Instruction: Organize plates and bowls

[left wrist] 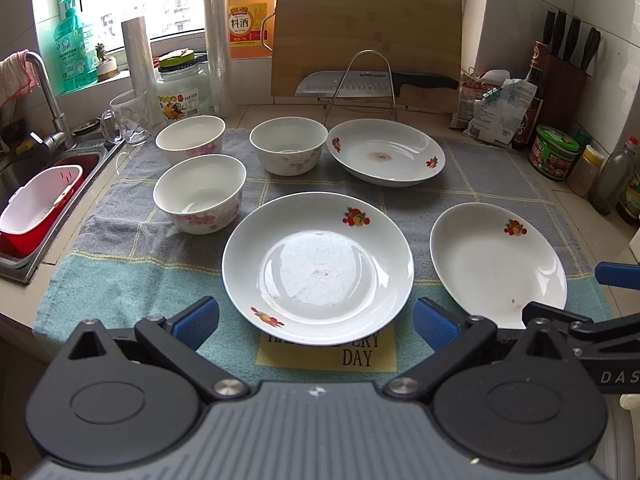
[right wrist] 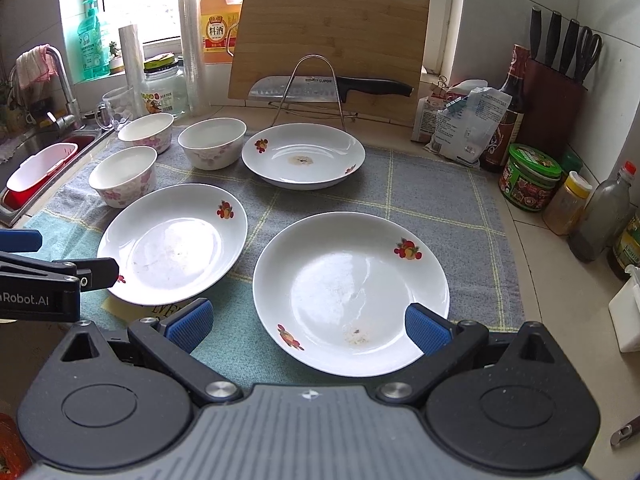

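The left gripper [left wrist: 316, 322], matt black with ribbed blue pads, stands spread wide and empty just above the near rim of a glossy round white porcelain plate with fruit decals [left wrist: 318, 270], and the right gripper [right wrist: 310, 328] gapes equally wide and empty over the near edge of a second matching shallow plate [right wrist: 351, 292]. Both plates lie side by side on a woven grey-and-teal checked cloth [right wrist: 440, 200]. Farther back sit a third such plate [left wrist: 386, 152] and three deep white ceramic bowls with pink blossoms [left wrist: 199, 192], clustered to its left.
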### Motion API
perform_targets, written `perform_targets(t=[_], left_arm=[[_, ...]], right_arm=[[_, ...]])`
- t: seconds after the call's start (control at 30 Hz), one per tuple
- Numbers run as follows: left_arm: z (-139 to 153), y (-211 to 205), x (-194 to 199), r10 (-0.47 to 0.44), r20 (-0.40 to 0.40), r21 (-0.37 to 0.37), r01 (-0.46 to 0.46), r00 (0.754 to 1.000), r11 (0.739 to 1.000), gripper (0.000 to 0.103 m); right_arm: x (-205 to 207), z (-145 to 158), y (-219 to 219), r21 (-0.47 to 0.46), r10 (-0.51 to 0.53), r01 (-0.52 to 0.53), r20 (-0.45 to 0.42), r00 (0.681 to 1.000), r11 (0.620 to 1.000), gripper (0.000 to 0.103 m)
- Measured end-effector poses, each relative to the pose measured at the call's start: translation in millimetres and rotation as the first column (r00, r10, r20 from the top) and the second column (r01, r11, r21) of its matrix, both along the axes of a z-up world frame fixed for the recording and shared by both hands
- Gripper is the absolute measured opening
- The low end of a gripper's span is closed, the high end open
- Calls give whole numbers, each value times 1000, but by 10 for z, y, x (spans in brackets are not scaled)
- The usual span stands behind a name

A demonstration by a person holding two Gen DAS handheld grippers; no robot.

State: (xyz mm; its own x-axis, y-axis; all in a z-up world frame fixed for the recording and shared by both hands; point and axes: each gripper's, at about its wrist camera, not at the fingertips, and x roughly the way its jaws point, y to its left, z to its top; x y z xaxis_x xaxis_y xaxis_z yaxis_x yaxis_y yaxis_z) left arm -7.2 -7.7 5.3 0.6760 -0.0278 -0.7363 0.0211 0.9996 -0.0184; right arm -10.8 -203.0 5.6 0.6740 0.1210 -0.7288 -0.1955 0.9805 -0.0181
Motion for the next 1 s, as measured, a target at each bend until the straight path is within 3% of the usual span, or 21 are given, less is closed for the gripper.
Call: perform_targets(t=[0.23, 0.7, 1.0], left_arm=[[-53, -23, 6, -9, -6, -6, 9, 1000, 1000, 102], [-87, -169, 86, 9, -1, 11, -9, 1000, 1000, 102], [-52, -299, 176, 0, 20, 4, 0, 1000, 1000, 102]], right_arm=[[-6, -221, -186, -28, 14, -15, -31, 999, 999, 103], [115, -879, -503, 6, 43, -42, -79, 996, 999, 103], [249, -1019, -565, 32, 108, -106, -58, 992, 994, 103]])
